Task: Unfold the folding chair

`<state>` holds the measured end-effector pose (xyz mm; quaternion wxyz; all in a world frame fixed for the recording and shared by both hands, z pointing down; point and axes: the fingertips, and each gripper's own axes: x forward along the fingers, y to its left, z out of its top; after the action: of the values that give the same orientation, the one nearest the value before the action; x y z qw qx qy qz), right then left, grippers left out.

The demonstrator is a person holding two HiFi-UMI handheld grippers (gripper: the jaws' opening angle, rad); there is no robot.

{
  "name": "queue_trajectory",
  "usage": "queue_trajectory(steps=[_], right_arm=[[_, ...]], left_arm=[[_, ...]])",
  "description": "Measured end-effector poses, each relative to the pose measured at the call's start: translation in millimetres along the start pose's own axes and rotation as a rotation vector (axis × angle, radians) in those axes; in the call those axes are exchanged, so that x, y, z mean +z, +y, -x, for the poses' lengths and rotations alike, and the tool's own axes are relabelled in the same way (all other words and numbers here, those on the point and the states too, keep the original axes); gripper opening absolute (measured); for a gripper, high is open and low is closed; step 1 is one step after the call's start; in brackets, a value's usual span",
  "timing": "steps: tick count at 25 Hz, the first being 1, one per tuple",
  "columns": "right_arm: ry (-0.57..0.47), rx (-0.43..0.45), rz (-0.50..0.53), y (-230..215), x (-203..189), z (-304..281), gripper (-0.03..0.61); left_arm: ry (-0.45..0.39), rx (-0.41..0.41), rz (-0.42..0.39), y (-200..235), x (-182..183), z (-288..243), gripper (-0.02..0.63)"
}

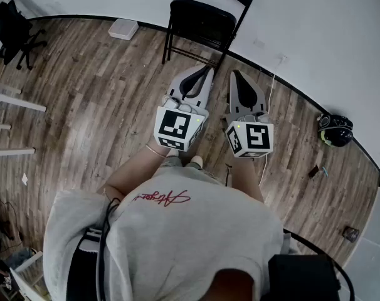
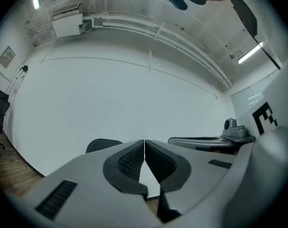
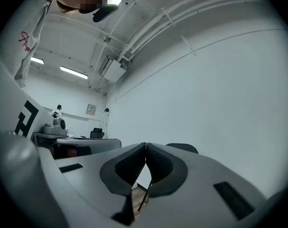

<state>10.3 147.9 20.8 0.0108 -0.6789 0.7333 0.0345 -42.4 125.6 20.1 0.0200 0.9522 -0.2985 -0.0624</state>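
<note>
A black folding chair [image 1: 202,14] stands on the wooden floor against the white wall, seat down and backrest up. Both grippers are held level in front of the person, side by side, pointing at the chair and a short way from it. The left gripper [image 1: 206,71] is shut with nothing in it. The right gripper [image 1: 235,74] is also shut and empty. In the left gripper view the jaws [image 2: 144,142] meet, and the chair's backrest [image 2: 102,145] shows above them. In the right gripper view the shut jaws [image 3: 145,147] hide most of the chair [image 3: 184,147].
A black office chair [image 1: 13,22] stands at the far left and a white flat box [image 1: 123,29] lies by the wall. White furniture legs [image 1: 8,103] are at the left edge. A dark helmet-like object [image 1: 335,129] lies at the right. A white cable [image 1: 273,83] hangs from the wall.
</note>
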Motion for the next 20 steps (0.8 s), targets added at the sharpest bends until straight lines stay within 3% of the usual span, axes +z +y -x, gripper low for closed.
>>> queue_trajectory(steps=[20], right_arm=[[-0.029, 0.004, -0.040, -9.0, 0.3, 1.1, 0.017]], left_arm=[[0.013, 0.006, 0.006, -2.1, -7.4, -6.8, 0.020]])
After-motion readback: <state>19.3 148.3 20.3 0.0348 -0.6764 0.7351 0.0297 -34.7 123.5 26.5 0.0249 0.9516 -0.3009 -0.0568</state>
